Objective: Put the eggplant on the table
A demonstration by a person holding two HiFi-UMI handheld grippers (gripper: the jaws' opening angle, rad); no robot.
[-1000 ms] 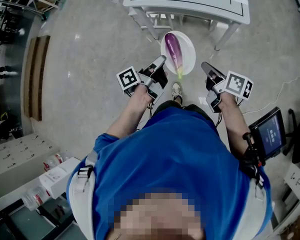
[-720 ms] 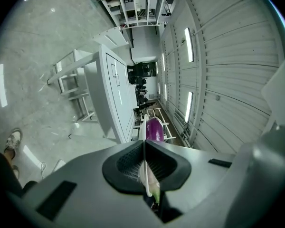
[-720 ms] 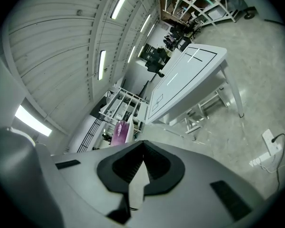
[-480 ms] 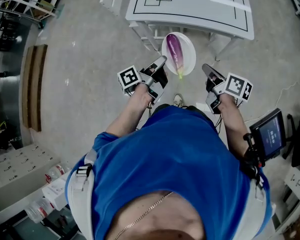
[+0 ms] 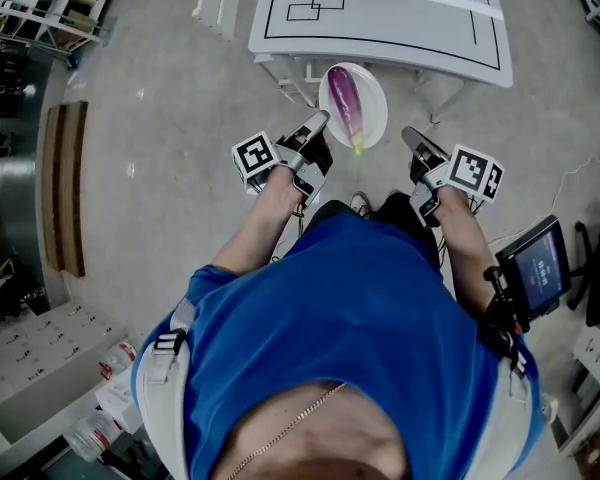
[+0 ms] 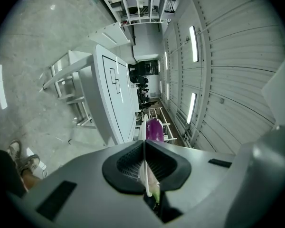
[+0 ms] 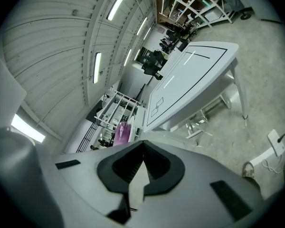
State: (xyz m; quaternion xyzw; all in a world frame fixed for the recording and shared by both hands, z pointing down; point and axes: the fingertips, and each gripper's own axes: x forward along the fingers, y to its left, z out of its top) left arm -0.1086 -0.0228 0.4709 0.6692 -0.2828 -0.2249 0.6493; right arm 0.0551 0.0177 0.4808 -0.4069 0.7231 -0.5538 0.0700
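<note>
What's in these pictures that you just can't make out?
- Head view: the table is cut off at its far side by the top edge.
- Head view: the writing on the small screen is too small to read.
- Left gripper view: the left tongs cover most of the plate and the eggplant.
- Right gripper view: the eggplant is tiny and blurred.

I count two claws, a left claw (image 5: 320, 120) and a right claw (image 5: 408, 134). One plate (image 5: 374, 104) sits at the left claw's tip, one eggplant (image 5: 344, 96) on it. One table (image 5: 380, 18) lies beyond both, and one screen (image 5: 535, 268) behind the right claw.
</note>
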